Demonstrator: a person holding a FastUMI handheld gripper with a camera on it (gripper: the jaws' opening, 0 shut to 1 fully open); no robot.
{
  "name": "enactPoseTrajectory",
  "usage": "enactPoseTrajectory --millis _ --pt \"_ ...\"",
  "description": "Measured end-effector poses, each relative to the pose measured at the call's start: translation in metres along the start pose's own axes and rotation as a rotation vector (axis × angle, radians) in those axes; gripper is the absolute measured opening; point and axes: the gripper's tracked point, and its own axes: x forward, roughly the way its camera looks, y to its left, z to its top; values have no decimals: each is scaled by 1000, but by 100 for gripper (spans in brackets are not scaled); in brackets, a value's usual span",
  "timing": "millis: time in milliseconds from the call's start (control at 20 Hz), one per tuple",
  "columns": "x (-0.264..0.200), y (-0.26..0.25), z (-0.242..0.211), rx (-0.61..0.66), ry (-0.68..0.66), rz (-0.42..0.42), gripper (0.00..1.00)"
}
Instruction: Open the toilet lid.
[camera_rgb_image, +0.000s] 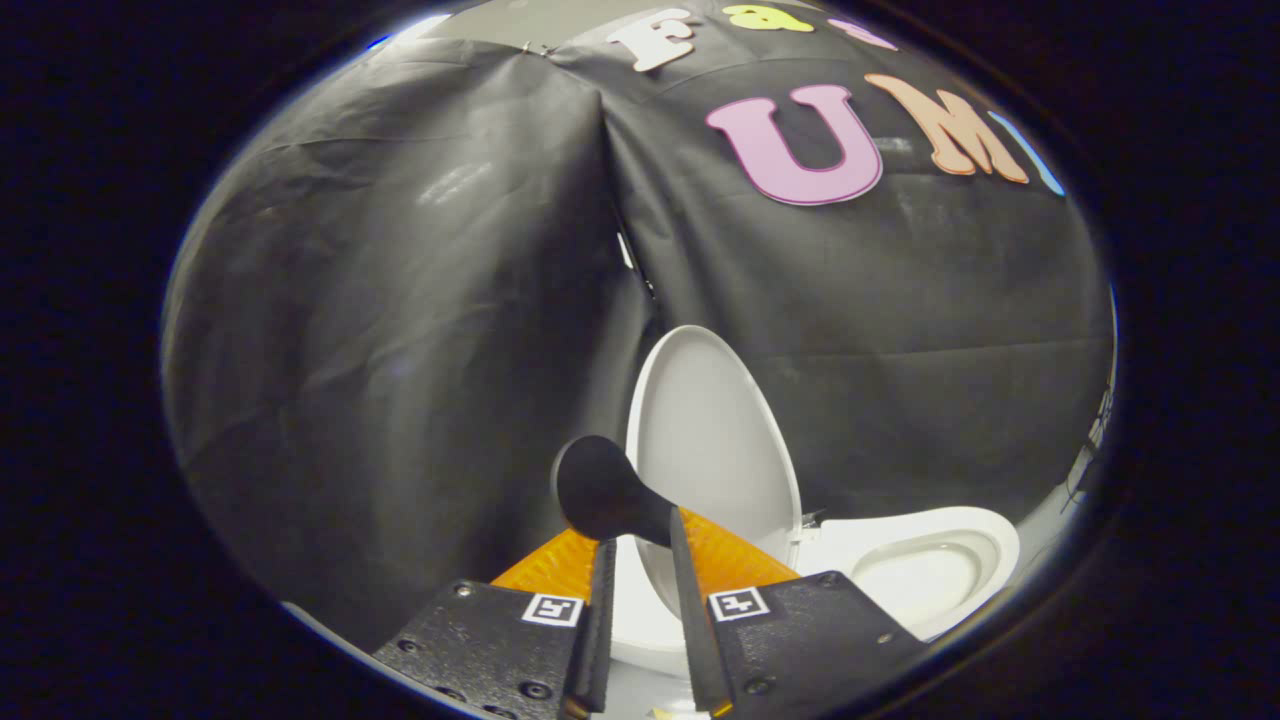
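The white toilet lid (712, 430) stands raised, nearly upright, with its inner face toward me. A black knob handle (598, 488) sticks out from the lid's near edge. Its narrow stem runs back between my two fingers. My gripper (642, 535) is shut on that stem, with the orange fingers (728, 556) pressing from both sides. To the right of the lid, the white seat and bowl (930, 565) lie exposed. The lid's hinge (808, 522) sits between the lid and the seat.
The black cloth wall (400, 350) hangs close behind and to the left of the lid, with a fold running down just above the lid's top. Some pale floor (1050, 520) shows past the bowl on the right.
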Motion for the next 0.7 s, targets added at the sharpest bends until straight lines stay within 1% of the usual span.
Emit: enactPoseTrajectory --millis 100,200,350,400,550,700 --pt "-3 2 4 -12 -18 7 31" --pt "-11 11 16 -11 -58 36 30" --pt "-41 33 42 7 -178 116 28" --pt "-48 36 53 7 -214 125 28" --pt "-69 29 74 -14 -279 94 28" --pt "-89 5 87 -37 -320 39 29"
